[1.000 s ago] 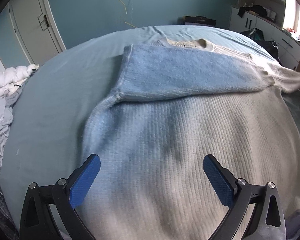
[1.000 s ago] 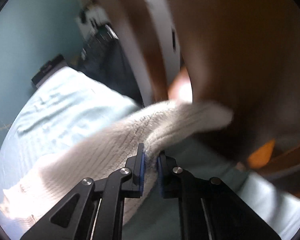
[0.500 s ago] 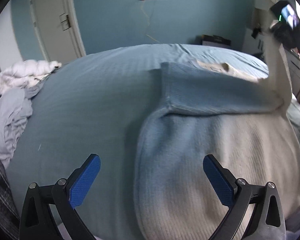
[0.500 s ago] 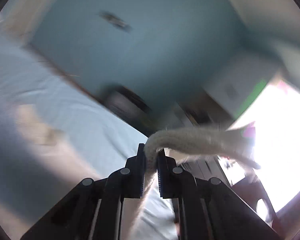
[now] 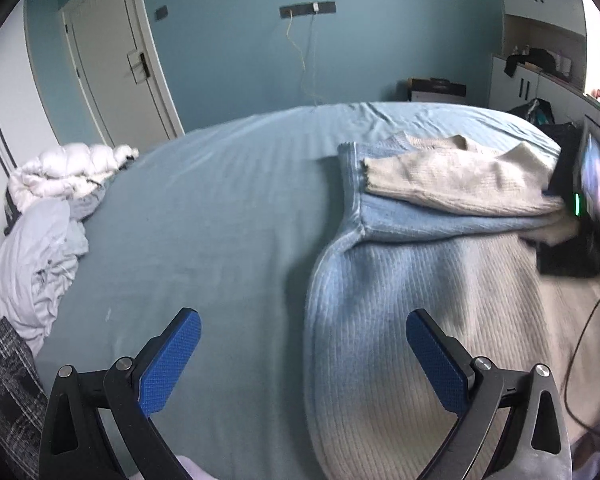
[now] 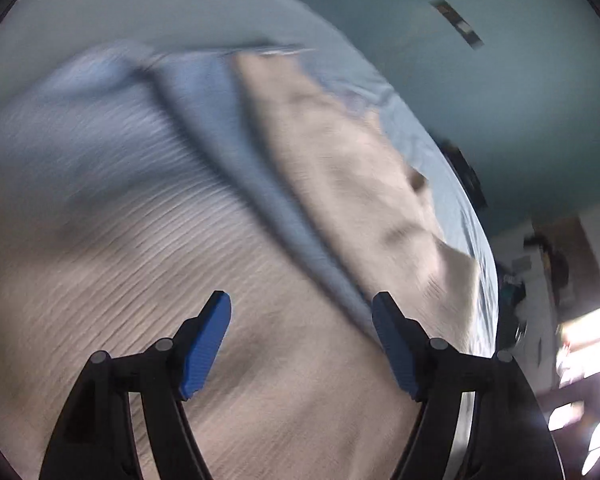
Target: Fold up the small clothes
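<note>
A ribbed knit sweater, blue fading to cream, lies flat on the blue bed. Its blue sleeve is folded across the chest, and the cream sleeve lies folded on top of it. My left gripper is open and empty, low over the sweater's left edge near the hem. My right gripper is open and empty above the sweater body, with the folded cream sleeve ahead of it. The right wrist view is blurred by motion.
The blue bed sheet spreads to the left of the sweater. A pile of white bedding lies at the bed's left edge. A door and cabinets stand beyond. The right gripper's body shows at the right edge.
My right gripper swung the cream sleeve over, laid it across the blue sleeve and opened. My left gripper stayed open and its view shifted left.
</note>
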Action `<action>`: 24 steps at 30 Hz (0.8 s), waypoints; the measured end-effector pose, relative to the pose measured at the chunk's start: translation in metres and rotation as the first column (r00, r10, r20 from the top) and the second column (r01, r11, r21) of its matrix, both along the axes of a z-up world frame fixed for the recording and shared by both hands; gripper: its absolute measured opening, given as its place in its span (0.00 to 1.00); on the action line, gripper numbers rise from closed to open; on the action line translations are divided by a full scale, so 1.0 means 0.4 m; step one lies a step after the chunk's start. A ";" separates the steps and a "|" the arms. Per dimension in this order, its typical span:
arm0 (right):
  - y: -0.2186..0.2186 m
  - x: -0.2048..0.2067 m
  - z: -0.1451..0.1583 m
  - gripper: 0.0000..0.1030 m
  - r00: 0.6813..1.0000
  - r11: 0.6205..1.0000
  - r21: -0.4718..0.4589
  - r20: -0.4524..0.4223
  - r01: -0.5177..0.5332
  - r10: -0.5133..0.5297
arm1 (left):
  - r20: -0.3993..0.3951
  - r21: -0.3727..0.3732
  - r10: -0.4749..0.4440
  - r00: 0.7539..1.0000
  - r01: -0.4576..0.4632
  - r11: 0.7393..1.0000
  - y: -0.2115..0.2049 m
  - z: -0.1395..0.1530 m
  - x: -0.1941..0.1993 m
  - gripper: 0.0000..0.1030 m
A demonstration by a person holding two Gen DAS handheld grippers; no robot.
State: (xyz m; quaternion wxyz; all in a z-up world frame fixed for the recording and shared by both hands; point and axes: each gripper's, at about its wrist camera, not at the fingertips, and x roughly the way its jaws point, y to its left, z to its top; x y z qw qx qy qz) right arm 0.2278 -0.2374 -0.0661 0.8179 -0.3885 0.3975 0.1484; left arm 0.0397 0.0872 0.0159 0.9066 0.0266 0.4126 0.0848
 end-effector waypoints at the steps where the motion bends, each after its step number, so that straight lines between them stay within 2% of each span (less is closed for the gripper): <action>1: 0.008 0.033 0.027 0.68 1.000 0.999 0.034 -0.004 0.028 -0.028 | -0.017 -0.010 0.004 1.000 -0.005 1.000 0.007 -0.006 0.002 1.00; 2: 0.028 0.071 0.054 0.69 0.998 0.995 0.073 -0.029 0.062 -0.060 | -0.039 -0.020 0.011 0.999 -0.011 1.000 0.014 -0.014 0.010 1.00; 3: 0.049 0.120 0.050 0.71 0.995 0.991 0.099 -0.066 0.085 -0.079 | -0.055 -0.025 0.015 0.998 -0.017 1.000 0.021 -0.021 0.015 1.00; 6: 0.138 0.205 0.055 0.71 0.951 0.944 0.262 -0.284 0.200 -0.122 | -0.088 -0.039 0.043 0.995 -0.047 0.998 0.043 -0.040 0.030 1.00; 8: 0.208 0.216 0.039 0.71 0.943 0.926 0.302 -0.306 0.225 -0.129 | -0.111 -0.060 0.052 0.993 -0.059 0.996 0.061 -0.054 0.039 1.00; 13: 0.381 0.267 -0.050 0.70 0.952 0.967 0.174 -0.278 0.184 -0.130 | -0.152 -0.128 0.073 0.986 -0.093 0.987 0.096 -0.090 0.048 1.00; 16: 0.413 0.291 -0.089 0.70 0.952 0.972 0.124 -0.256 0.201 -0.164 | -0.162 -0.174 0.075 0.984 -0.103 0.979 0.115 -0.100 0.054 1.00; 18: 0.409 0.308 -0.107 0.69 0.942 0.965 0.113 -0.269 0.237 -0.200 | -0.152 -0.168 0.081 0.985 -0.107 0.980 0.118 -0.096 0.055 1.00; 20: 0.386 0.322 -0.126 0.57 0.922 0.949 0.132 -0.309 0.285 -0.234 | -0.140 -0.149 0.077 0.987 -0.098 0.984 0.113 -0.092 0.054 1.00; 21: 0.370 0.324 -0.126 0.42 0.914 0.937 0.168 -0.328 0.305 -0.239 | -0.141 -0.147 0.075 0.987 -0.096 0.984 0.111 -0.092 0.054 1.00; 22: 0.353 0.320 -0.117 0.15 0.913 0.923 0.202 -0.318 0.328 -0.255 | -0.143 -0.152 0.073 0.987 -0.095 0.984 0.112 -0.092 0.053 1.00; 23: 0.330 0.315 -0.106 0.09 0.908 0.904 0.220 -0.295 0.367 -0.297 | -0.147 -0.164 0.070 0.987 -0.094 0.982 0.115 -0.094 0.053 1.00; 24: 0.306 0.311 -0.094 0.09 0.897 0.879 0.261 -0.310 0.398 -0.314 | -0.152 -0.176 0.069 0.986 -0.095 0.980 0.119 -0.094 0.053 1.00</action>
